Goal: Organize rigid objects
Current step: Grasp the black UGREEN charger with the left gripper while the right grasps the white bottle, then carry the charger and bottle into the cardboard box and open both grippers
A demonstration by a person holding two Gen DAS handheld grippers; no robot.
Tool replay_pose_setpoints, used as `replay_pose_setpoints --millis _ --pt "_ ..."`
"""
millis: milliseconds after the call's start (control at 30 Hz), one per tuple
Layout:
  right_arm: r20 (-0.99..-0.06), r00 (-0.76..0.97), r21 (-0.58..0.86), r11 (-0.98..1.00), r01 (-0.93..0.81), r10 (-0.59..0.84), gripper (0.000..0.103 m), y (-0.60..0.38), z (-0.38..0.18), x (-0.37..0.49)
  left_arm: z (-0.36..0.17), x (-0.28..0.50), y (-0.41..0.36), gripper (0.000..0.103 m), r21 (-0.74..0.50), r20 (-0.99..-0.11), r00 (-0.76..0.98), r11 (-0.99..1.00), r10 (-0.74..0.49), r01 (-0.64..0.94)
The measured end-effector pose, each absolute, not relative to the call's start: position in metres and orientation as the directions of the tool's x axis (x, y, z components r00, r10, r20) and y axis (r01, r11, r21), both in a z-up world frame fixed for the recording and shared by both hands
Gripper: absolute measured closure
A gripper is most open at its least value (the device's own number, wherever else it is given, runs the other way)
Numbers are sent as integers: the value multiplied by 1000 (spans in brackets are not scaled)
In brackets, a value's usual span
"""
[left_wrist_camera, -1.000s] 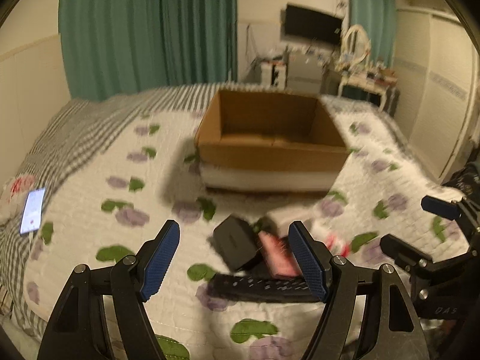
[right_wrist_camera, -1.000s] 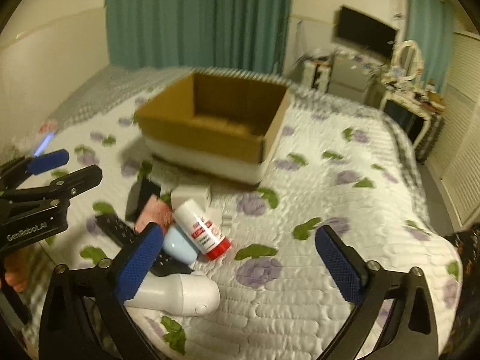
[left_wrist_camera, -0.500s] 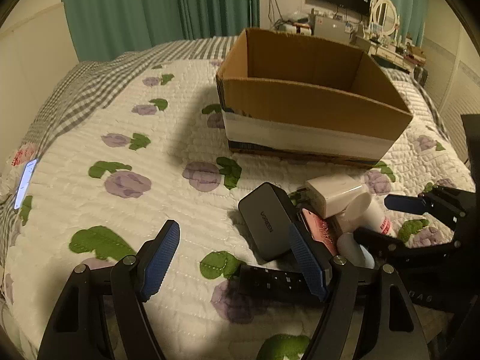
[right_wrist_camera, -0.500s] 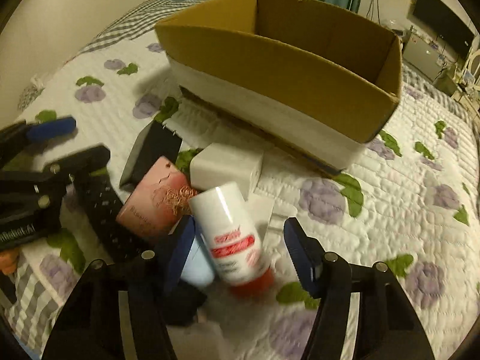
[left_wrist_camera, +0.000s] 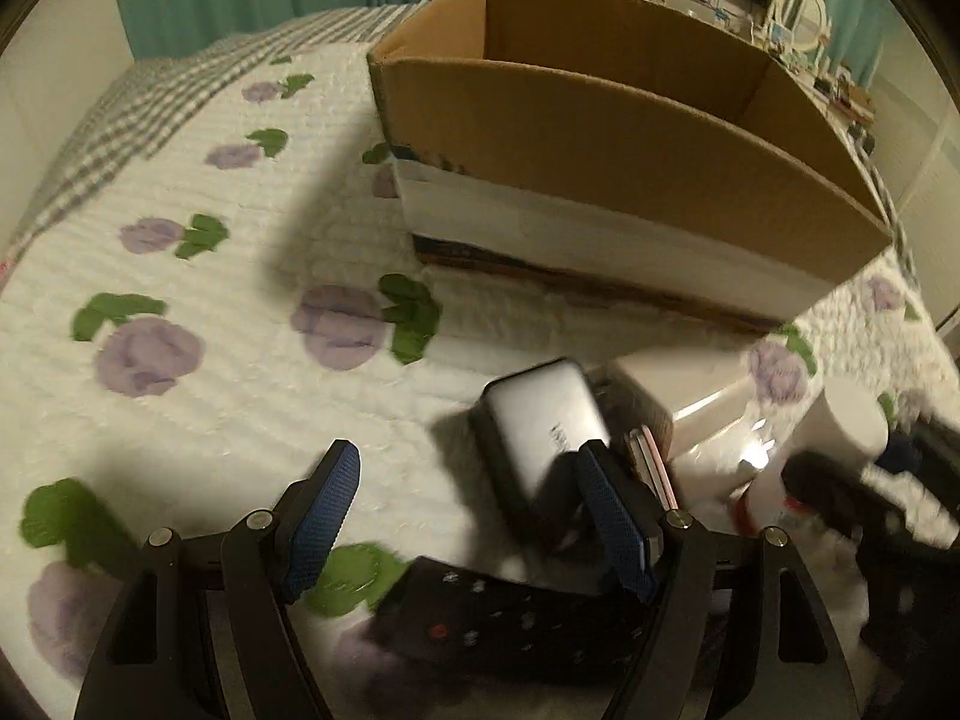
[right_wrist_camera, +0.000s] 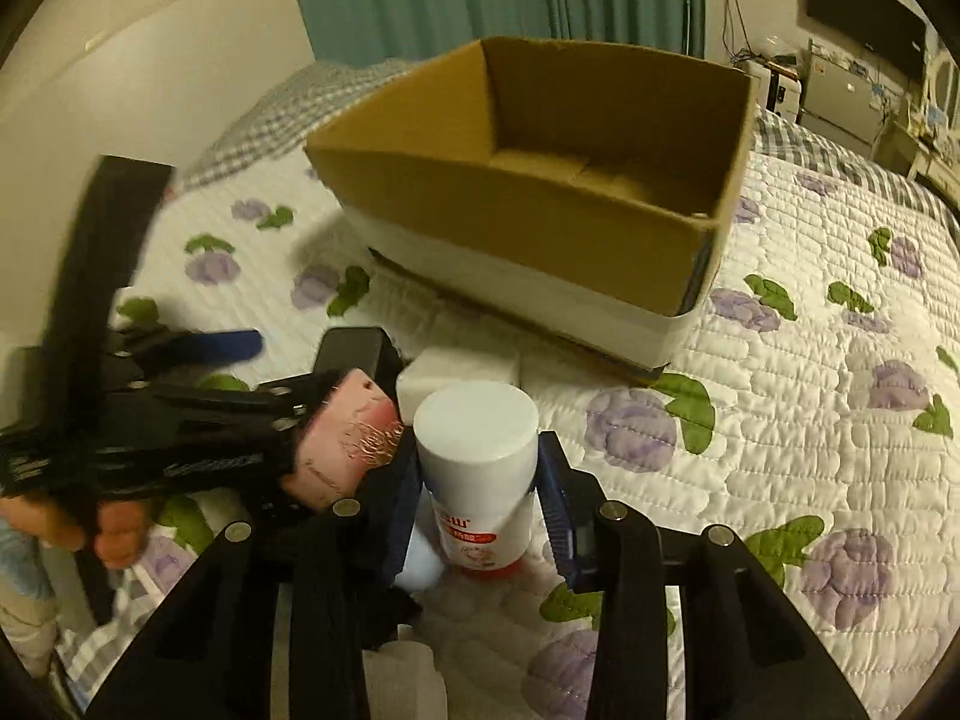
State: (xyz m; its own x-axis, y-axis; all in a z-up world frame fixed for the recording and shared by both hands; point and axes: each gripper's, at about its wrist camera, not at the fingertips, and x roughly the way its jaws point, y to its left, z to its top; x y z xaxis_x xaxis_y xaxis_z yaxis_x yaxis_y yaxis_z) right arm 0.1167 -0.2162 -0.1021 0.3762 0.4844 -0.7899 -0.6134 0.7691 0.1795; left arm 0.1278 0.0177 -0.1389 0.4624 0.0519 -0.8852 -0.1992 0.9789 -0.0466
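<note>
A pile of small objects lies on the quilt in front of an open cardboard box (left_wrist_camera: 600,150) (right_wrist_camera: 540,204). My right gripper (right_wrist_camera: 480,486) is closing its jaws, and both pads touch the sides of the white bottle (right_wrist_camera: 480,456) (left_wrist_camera: 840,438) with a red base. My left gripper (left_wrist_camera: 468,516) (right_wrist_camera: 270,363) is open, low over a black remote (left_wrist_camera: 498,618). Its right finger overlaps a grey power bank (left_wrist_camera: 540,420) (right_wrist_camera: 360,348). A pink packet (right_wrist_camera: 348,450) (left_wrist_camera: 651,462) and a white block (right_wrist_camera: 456,372) (left_wrist_camera: 672,384) lie between the two grippers.
The quilt (right_wrist_camera: 810,372) with purple flowers spreads right of the pile. A pale blue item (right_wrist_camera: 420,564) lies under the bottle. A person's hand (right_wrist_camera: 114,534) holds the left gripper. Green curtains, a TV and a dresser stand beyond the bed.
Both grippers have sunk and moved in toward the pile. The right jaws went from wide apart to narrow around the white bottle. The left jaws stayed open.
</note>
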Motion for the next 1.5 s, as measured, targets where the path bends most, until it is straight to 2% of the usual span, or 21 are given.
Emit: replay_pose_setpoints --millis 367,400,433,467,667,967,1133,1500 --pt "-785 378 201 778 -595 491 66 -224 -104 121 -158 145 2 30 -129 -918 394 976 -51 -174" --pt "-784 379 200 778 -595 491 66 -225 -104 121 -159 147 5 33 -140 -916 397 975 -61 -172" --pt "-783 383 198 779 -594 491 67 -225 -103 120 -158 146 6 43 -155 -913 401 974 -77 -167" --pt "-780 389 195 781 -594 491 66 -225 -101 120 -156 145 8 49 -157 -909 410 973 -76 -169" --pt "-764 433 165 794 -585 478 67 -230 -87 112 -145 131 2 57 -118 -897 439 982 -43 -145" --pt "-733 512 100 816 -570 448 67 -234 -56 97 -120 95 0 59 -109 -874 485 987 -38 -118" --pt "-725 530 87 822 -563 440 67 -235 -43 93 -103 102 1 60 -109 -848 529 986 -27 -124" --pt "-654 592 44 804 -592 472 67 -225 18 111 -2 111 0 60 -108 -694 719 992 -25 -69"
